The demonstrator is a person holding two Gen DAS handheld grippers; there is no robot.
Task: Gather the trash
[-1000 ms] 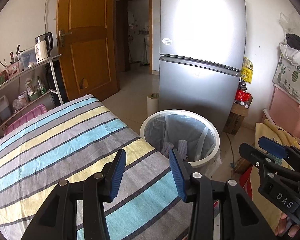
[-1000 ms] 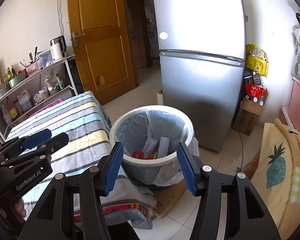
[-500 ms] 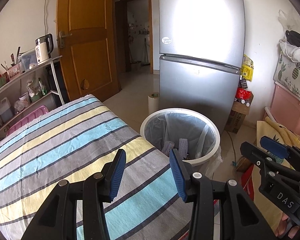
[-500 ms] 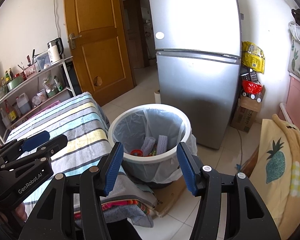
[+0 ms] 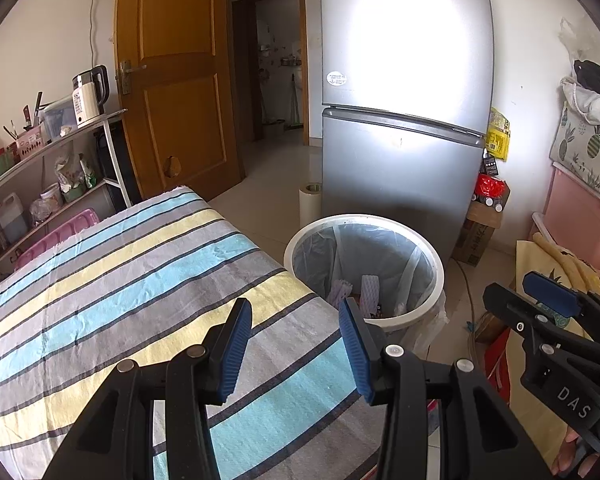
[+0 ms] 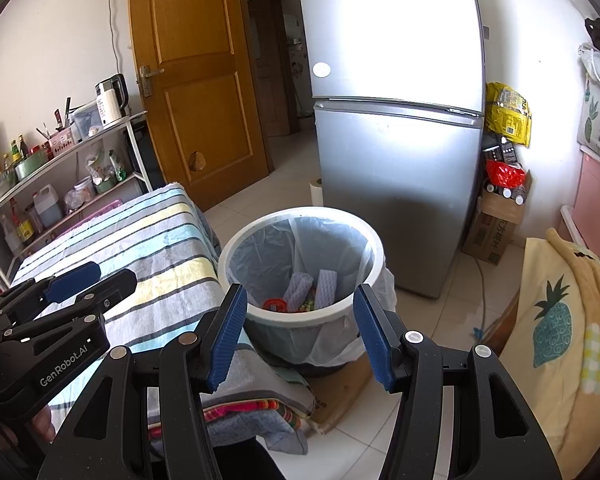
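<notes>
Left wrist view: the left gripper (image 5: 296,344) hangs over the striped tablecloth (image 5: 112,280), jaws parted, gripping nothing. Right gripper (image 6: 300,330) gapes wider, empty, facing the lined trash bin (image 6: 374,258) holding wrappers (image 6: 326,282).

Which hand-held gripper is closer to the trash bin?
Right. The right hand-held gripper hovers just before the trash bin, framing it; the left hand-held gripper hangs over the striped cloth beside it.
</notes>
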